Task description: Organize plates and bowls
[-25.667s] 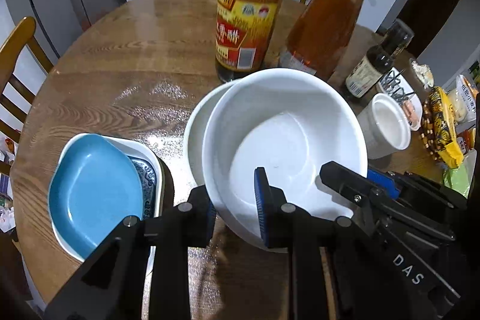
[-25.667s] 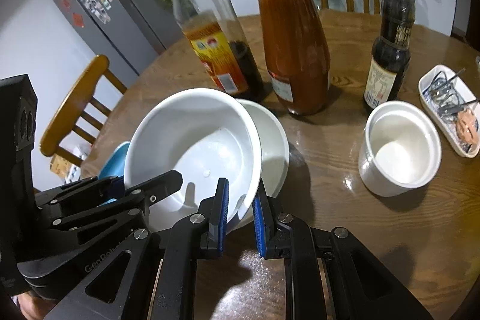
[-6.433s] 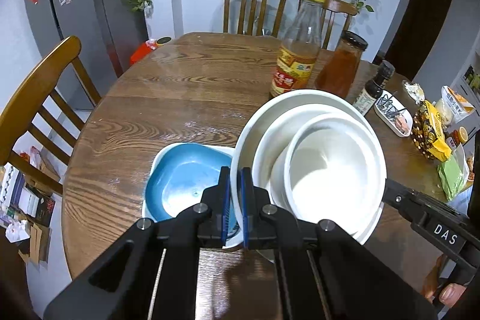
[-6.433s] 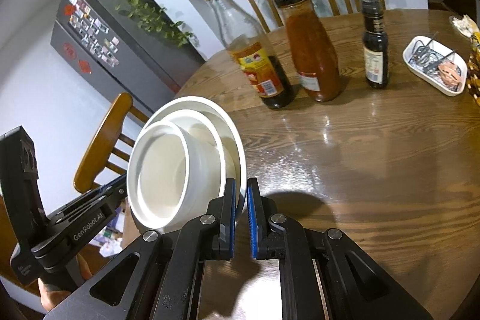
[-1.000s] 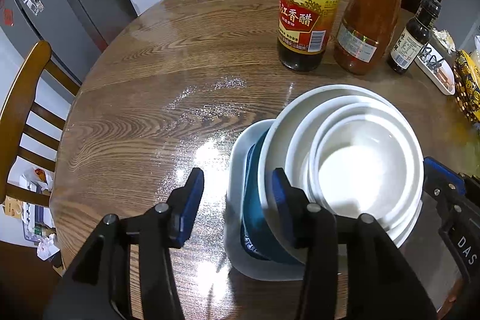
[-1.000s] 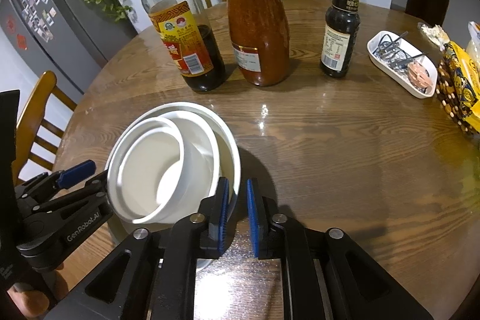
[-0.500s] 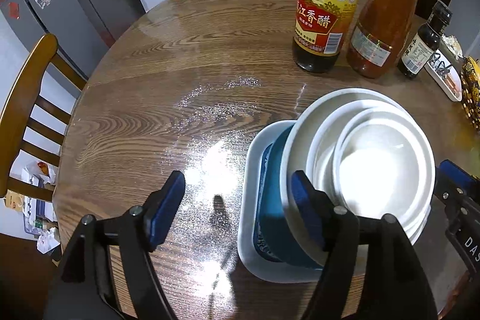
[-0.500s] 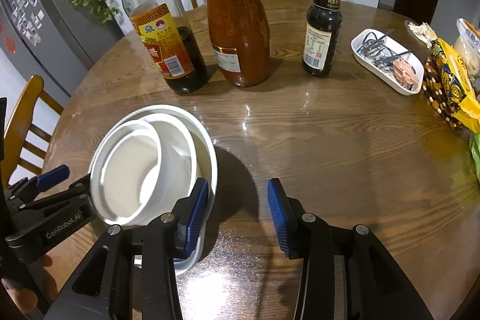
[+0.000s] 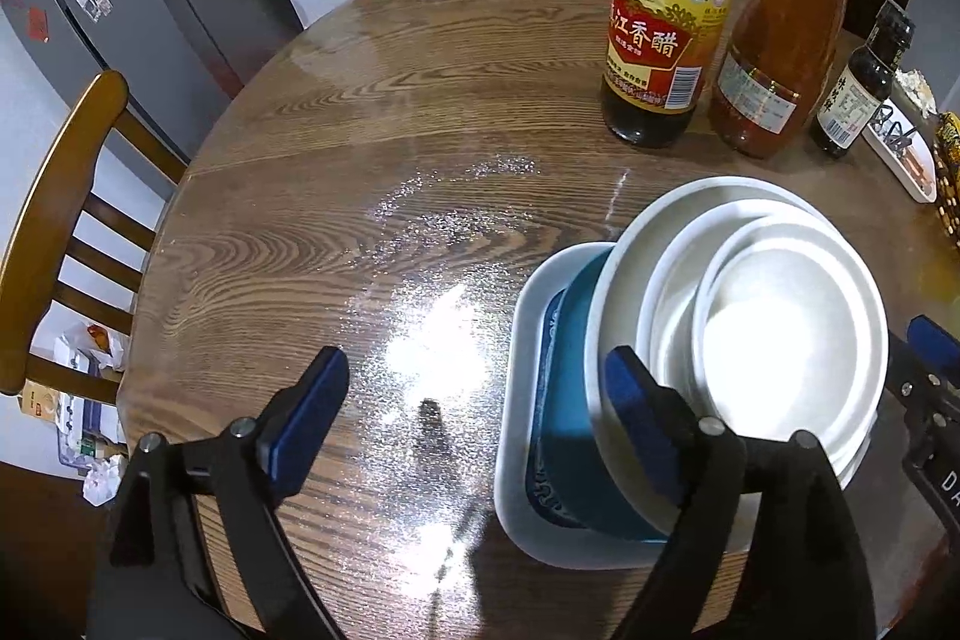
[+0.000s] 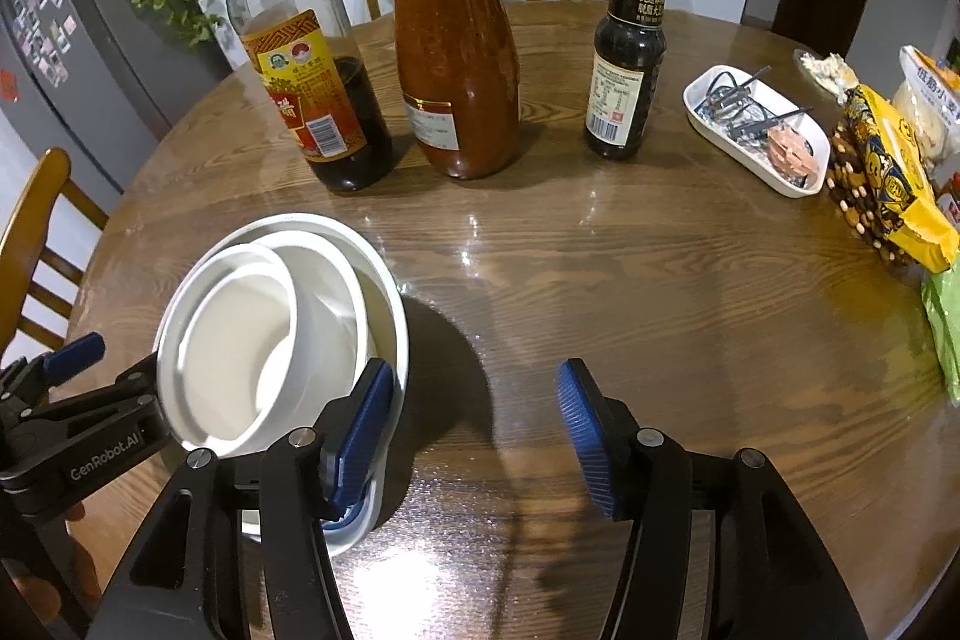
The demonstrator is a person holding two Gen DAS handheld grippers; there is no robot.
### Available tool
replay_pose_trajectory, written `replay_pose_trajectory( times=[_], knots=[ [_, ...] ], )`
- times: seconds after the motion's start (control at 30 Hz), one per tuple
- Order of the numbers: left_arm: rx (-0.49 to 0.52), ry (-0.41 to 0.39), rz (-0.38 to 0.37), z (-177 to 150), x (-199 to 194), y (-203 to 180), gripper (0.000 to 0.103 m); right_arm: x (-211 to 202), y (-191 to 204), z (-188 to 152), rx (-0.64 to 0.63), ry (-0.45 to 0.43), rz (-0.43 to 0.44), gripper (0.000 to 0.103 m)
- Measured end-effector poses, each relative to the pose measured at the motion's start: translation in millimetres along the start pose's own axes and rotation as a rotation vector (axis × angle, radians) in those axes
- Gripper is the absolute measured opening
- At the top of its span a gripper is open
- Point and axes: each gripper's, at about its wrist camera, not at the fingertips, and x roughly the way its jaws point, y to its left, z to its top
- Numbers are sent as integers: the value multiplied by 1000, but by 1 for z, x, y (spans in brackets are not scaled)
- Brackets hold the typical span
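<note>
While both grippers, left (image 9: 474,412) and right (image 10: 471,430), are opening wide and empty, either inner pad could snag the stacked white bowls (image 9: 780,316) near the tabletop's (image 9: 360,160) edge.

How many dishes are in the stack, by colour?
White bowls: 3, nested
Blue dish: 1
White tray at the bottom: 1
Total: 5
</note>
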Motion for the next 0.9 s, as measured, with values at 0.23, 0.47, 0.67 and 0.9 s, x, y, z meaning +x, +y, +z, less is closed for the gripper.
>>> replay_pose_trajectory(
  times=[0.23, 0.47, 0.67, 0.9],
  knots=[
    [-3, -1, 21, 1, 1, 2, 97, 0, 1, 0, 1, -2, -1, 58],
    [-12, -1, 24, -1, 0, 2, 98, -2, 0, 0, 10, -12, 5, 58],
    [-19, -18, 29, 0, -4, 3, 99, -7, 3, 2, -14, -33, 0, 58],
    [-28, -30, 27, 1, -8, 3, 100, -7, 2, 0, -5, -30, 4, 59]
  ],
)
